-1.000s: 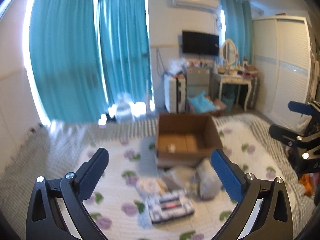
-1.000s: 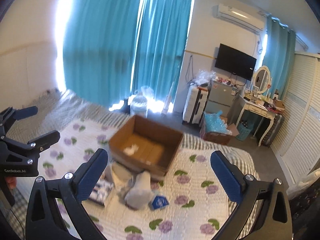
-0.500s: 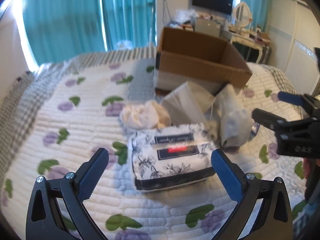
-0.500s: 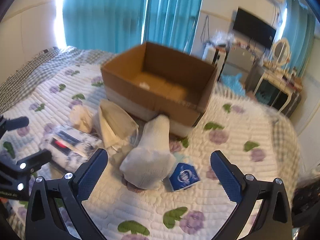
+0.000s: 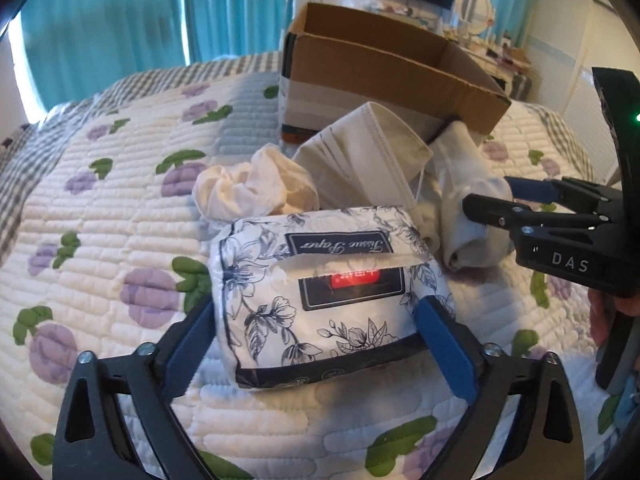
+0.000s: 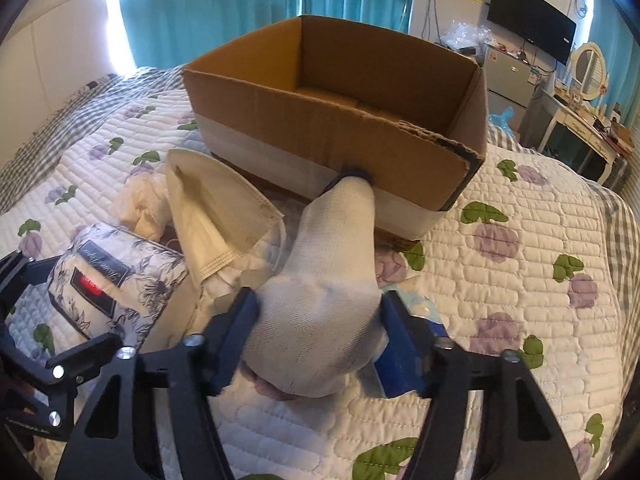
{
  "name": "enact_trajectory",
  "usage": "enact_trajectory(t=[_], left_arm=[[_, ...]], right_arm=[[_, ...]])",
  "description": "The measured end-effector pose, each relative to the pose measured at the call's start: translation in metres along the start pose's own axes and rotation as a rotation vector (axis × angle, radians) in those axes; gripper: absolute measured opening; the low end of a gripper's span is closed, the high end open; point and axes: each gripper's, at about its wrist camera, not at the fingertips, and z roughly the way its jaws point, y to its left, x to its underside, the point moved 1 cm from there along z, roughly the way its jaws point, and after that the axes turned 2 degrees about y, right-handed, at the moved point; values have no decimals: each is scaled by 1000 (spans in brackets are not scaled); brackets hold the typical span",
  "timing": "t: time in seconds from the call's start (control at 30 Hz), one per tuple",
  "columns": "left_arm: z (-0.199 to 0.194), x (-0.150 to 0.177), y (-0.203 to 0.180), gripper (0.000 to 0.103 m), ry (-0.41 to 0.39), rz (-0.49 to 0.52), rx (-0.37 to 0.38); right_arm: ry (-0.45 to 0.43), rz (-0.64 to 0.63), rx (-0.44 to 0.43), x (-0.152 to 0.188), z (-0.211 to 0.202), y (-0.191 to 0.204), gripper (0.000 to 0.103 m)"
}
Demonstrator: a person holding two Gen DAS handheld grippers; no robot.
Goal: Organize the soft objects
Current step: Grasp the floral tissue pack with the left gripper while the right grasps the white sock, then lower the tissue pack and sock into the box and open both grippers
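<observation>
Four soft items lie bunched on the bed point(image 5: 120, 216), just in front of a cardboard box point(image 6: 332, 120).

Sock point(image 6: 320, 312): white ribbed knit, rolled into a plump tube, dark cuff end touching the box's front wall. Right tongs point(image 6: 320, 344) pressed against it, black left finger and blue-padded right finger on either side, knit bulging between them; it rests on the quilt.

Tissue pack point(image 5: 320, 292): soft plastic wrap, white with navy flower print, red label, slit along the top. Left tongs point(image 5: 320, 344) straddle its near end, blue pads at both flanks; whether they squeeze it cannot be told.

Face mask point(image 5: 368, 156): cream, pleated, folded to a pointed wedge, stitched edge, thin ear loop; leaning between pack and box.

Crumpled cloth point(image 5: 256, 188): off-white, wrinkled ball, touching the pack's far edge.

Box: brown corrugated, open top, pale tape band round its base.

Bed: white quilted cover, ridged stitching, purple flowers with green leaves, grey checked border.
</observation>
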Motion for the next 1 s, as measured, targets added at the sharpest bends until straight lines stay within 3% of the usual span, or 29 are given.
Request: enact_trajectory(t=[0.03,0.23,0.27,0.3,0.4,1.0], left_arm=[[-1,0,1,89,-5,-3,3],[-13,-4,11,55,-34,-21,14],[-14,-4,12,46,-37,-19,14],[-16,-5,13,32,-44,-17,8],[-24,-7,16,24,-60,-29,17],[-113,-34,-12,19,-211,26,-30]], right_arm=[[0,-1,-2,0,0,1,57],[-18,-7,-11,5,-8,6,44],[-19,-10,-11,6,-9,6,44],[-21,-13,-9,7,-10,7,43],[-26,-24,-7,9,-16,10,41],[-146,-52,17,5,-102,28,36]])
